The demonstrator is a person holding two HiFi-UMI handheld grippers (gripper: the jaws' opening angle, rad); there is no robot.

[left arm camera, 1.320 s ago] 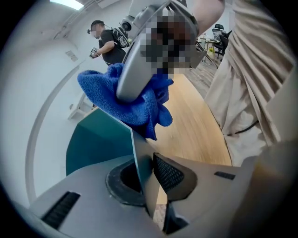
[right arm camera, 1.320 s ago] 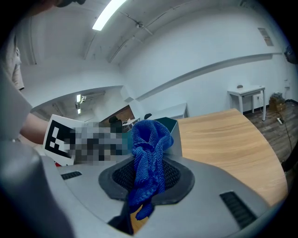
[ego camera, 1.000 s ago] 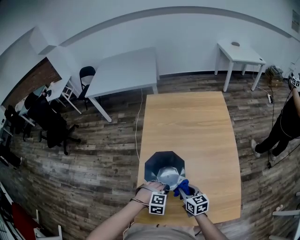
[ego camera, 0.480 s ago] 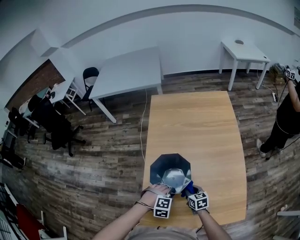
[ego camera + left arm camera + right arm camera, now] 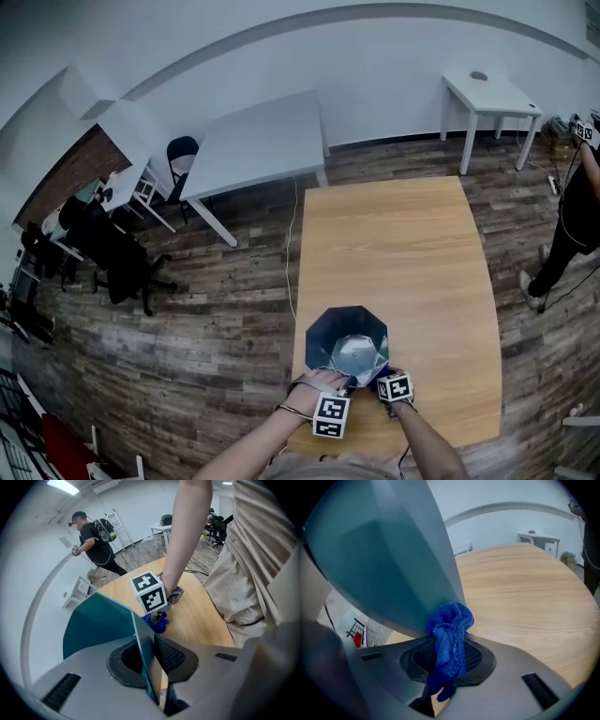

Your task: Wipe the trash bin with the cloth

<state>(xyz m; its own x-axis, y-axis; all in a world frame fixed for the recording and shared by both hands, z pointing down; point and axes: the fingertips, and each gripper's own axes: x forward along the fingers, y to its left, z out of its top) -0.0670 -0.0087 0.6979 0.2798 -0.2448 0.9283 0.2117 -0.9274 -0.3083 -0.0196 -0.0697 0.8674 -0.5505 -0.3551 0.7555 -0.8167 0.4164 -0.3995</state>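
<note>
Wooden table (image 5: 394, 244) carries the trash bin (image 5: 345, 336) at its 6 o'clock end. Your left gripper (image 5: 153, 663) is clamped on the bin's thin wall at 6 o'clock, its jaws nearly together. Your right gripper (image 5: 446, 670) is clamped on the blue cloth (image 5: 451, 632), which touches the bin's outer wall at 5 o'clock.

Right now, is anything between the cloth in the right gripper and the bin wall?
Nothing visible. The right gripper is shut on the blue cloth, whose top sits right at the trash bin outer wall, seemingly touching it. The left gripper clamps the bin's rim off to one side, clear of that spot.
</note>
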